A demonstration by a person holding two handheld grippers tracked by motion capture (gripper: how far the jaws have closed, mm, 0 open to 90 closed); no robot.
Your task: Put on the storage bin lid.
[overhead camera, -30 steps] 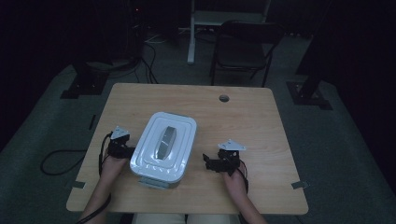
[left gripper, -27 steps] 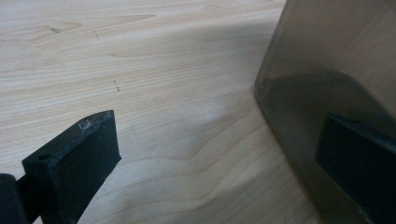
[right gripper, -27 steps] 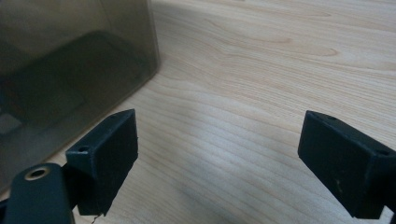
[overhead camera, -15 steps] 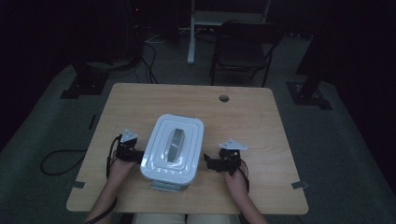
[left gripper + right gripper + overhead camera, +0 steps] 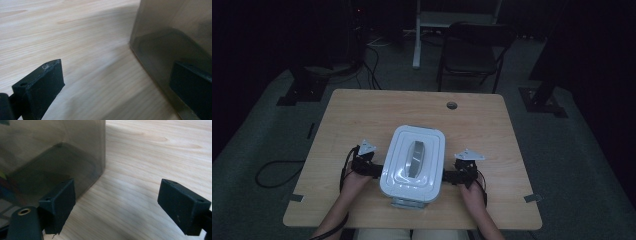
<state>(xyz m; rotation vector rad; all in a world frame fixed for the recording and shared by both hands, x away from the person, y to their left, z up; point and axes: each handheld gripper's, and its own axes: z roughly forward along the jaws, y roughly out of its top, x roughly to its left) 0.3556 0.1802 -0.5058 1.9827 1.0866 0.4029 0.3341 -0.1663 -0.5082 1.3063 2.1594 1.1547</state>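
A clear smoky storage box with a white lid [image 5: 414,160] and a grey handle [image 5: 415,158] stands near the front middle of the wooden table [image 5: 492,130]. My left gripper [image 5: 376,170] is at the box's left side, open; in the left gripper view [image 5: 115,87] one jaw lies in front of the box wall [image 5: 170,37]. My right gripper [image 5: 450,176] is at the box's right side, open. Its jaws have just been closing a little. In the right gripper view [image 5: 116,205] bare wood lies between them, and the box wall [image 5: 50,150] stands beyond one jaw.
A round cable hole [image 5: 452,105] sits near the table's far edge. A dark chair [image 5: 474,52] and a white desk leg [image 5: 417,35] stand behind the table. Cables [image 5: 272,175] lie on the floor at the left. A grey latch [image 5: 404,203] juts from the box's near end.
The box has slid to the right and turned from a slant to square with the table. The left hand and gripper moved right alongside it. The right hand stayed in place.
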